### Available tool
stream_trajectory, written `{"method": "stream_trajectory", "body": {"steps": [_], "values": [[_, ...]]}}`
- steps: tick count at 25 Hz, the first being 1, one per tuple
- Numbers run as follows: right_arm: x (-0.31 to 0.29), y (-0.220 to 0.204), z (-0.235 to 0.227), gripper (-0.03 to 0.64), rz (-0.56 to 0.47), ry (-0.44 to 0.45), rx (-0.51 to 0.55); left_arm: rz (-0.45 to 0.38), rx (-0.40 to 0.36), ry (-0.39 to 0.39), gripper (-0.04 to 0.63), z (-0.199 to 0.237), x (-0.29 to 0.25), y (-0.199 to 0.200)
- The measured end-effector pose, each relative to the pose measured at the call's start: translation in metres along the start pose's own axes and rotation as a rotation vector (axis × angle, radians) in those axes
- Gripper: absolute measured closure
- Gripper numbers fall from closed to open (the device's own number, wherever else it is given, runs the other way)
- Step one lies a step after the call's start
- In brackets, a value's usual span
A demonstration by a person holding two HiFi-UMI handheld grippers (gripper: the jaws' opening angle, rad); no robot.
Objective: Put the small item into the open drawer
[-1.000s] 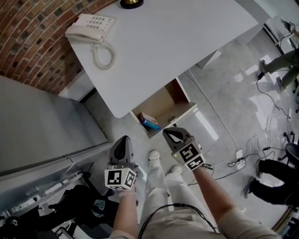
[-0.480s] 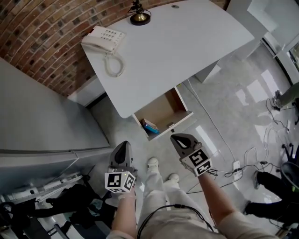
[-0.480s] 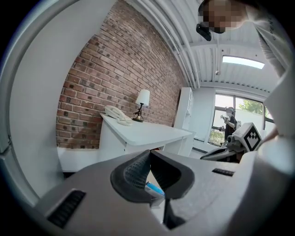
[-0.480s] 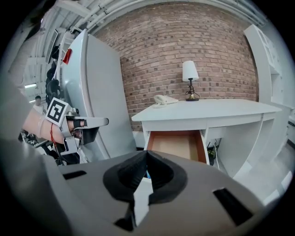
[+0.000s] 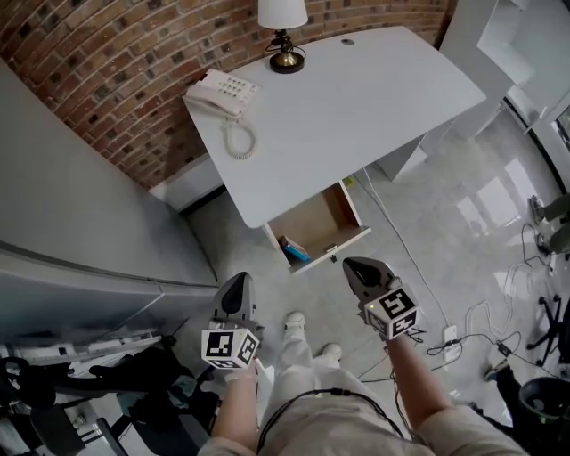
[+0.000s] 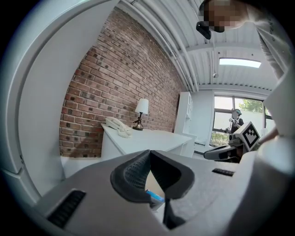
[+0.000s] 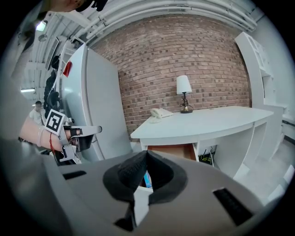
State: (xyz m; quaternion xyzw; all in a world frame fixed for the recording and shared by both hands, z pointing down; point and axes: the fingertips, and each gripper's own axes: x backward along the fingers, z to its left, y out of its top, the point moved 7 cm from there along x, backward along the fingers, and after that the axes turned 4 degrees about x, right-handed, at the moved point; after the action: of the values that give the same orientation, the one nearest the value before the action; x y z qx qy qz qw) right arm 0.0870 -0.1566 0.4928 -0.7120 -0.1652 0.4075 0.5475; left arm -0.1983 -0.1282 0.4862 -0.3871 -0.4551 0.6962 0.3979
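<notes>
The white desk (image 5: 356, 98) has one wooden drawer (image 5: 352, 239) pulled open under its front edge. A small blue item (image 5: 297, 250) lies inside the drawer at its left side; it also shows as the blue item (image 6: 154, 197) and the blue item (image 7: 146, 179) just past the jaws. My left gripper (image 5: 237, 280) hovers over the floor, short of the drawer and to its left, shut and holding nothing, as the left gripper (image 6: 150, 154) shows. My right gripper (image 5: 354, 265) hangs just in front of the drawer's front panel, also shut and holding nothing, seen as the right gripper (image 7: 146, 154).
A white telephone (image 5: 223, 93) and a lamp (image 5: 283, 27) stand at the desk's far side by the brick wall (image 5: 107, 53). A tall grey cabinet (image 5: 80, 223) fills the left. Cables (image 5: 463, 321) trail over the floor at right. The person's shoes (image 5: 294, 319) stand below the drawer.
Both grippers have risen, still shut, and the view has pulled back from the desk, so the lamp and more brick wall have come into sight. The drawer stays open with the blue item inside.
</notes>
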Motion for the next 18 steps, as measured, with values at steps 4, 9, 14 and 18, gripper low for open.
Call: {"method": "stream_trajectory", "body": {"steps": [4,9,14,18], "values": [[0.016,0.007,0.002,0.612,-0.018,-0.018,-0.029,-0.014,-0.009,-0.003,0.589,-0.005,0.01,0.012],[0.032,0.019,-0.002,0.612,-0.051,-0.028,-0.041,-0.034,-0.015,0.005,0.59,-0.013,0.02,0.027],[0.048,0.031,-0.004,0.612,-0.097,-0.038,-0.047,-0.052,-0.033,0.0,0.589,-0.022,0.03,0.041],[0.061,0.04,-0.004,0.612,-0.128,-0.049,-0.054,-0.061,-0.053,-0.02,0.591,-0.031,0.038,0.051]]}}
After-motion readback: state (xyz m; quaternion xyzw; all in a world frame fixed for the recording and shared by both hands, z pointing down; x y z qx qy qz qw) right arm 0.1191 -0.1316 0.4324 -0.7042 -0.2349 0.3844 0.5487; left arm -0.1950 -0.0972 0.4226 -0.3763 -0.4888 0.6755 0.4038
